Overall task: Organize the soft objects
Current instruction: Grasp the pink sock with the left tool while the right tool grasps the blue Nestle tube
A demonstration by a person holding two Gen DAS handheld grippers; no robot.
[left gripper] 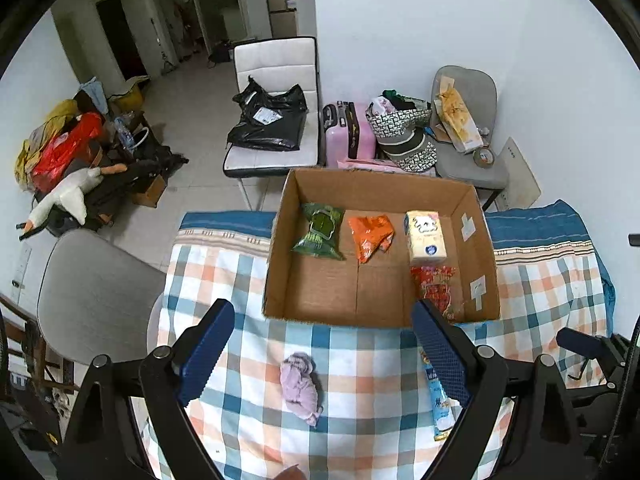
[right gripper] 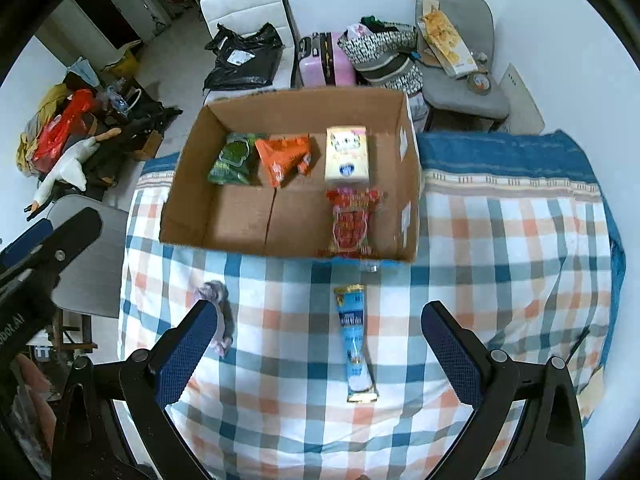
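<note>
Hovering above the checked cloth (left gripper: 360, 360), the left gripper (left gripper: 324, 352) has its jaws wide apart and empty, the pink sock (left gripper: 300, 388) lying between them below. The right gripper (right gripper: 320, 352) likewise gapes, holding nothing, over the blue tube (right gripper: 356, 344). Four packets sit in the box (right gripper: 192, 208).

White walls (left gripper: 420, 20) enclose a pale tiled floor (left gripper: 192, 120). At twelve o'clock stands a white chair (left gripper: 276, 68), at one o'clock a grey chair (left gripper: 472, 156), between them a pink suitcase (left gripper: 348, 136). At ten o'clock, a dark doorway (left gripper: 120, 40) opens.
</note>
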